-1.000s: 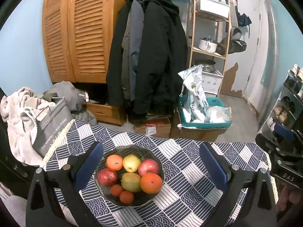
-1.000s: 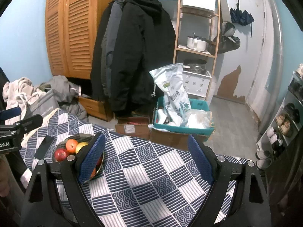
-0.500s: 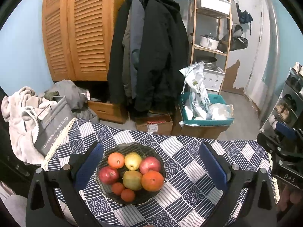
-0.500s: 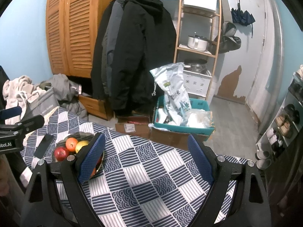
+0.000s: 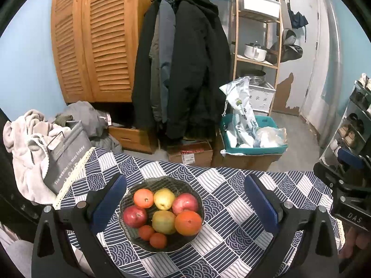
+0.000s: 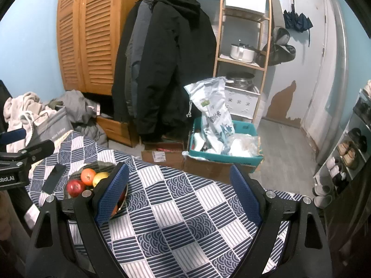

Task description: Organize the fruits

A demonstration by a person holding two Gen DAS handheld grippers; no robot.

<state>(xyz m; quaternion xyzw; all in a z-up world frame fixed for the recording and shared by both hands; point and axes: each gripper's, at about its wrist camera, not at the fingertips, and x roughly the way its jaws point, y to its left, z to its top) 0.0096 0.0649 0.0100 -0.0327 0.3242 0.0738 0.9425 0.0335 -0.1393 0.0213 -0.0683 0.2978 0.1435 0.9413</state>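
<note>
A dark glass bowl (image 5: pixel 139 241) holds several fruits: red apples (image 5: pixel 135 216), oranges (image 5: pixel 188 222), yellow-green pears (image 5: pixel 164 198) and small tangerines (image 5: pixel 158 240). It stands on the blue-and-white patterned tablecloth (image 5: pixel 227 210). My left gripper (image 5: pixel 184 203) is open and empty, held above the table with the bowl between its fingers in view. My right gripper (image 6: pixel 179 192) is open and empty over the table's right part; the bowl (image 6: pixel 76 173) shows at its left, partly hidden by the left finger (image 6: pixel 112 192).
A grey bag (image 5: pixel 67 153) and a heap of clothes (image 5: pixel 25 132) lie at the table's left edge. Beyond the table stand cardboard boxes (image 5: pixel 192 155), a teal crate (image 5: pixel 255 146), hanging coats (image 5: pixel 183 69) and a wooden shelf (image 5: pixel 257 34).
Both views have shifted slightly; the left gripper has drawn back and up a little from the bowl. Both grippers stay open.
</note>
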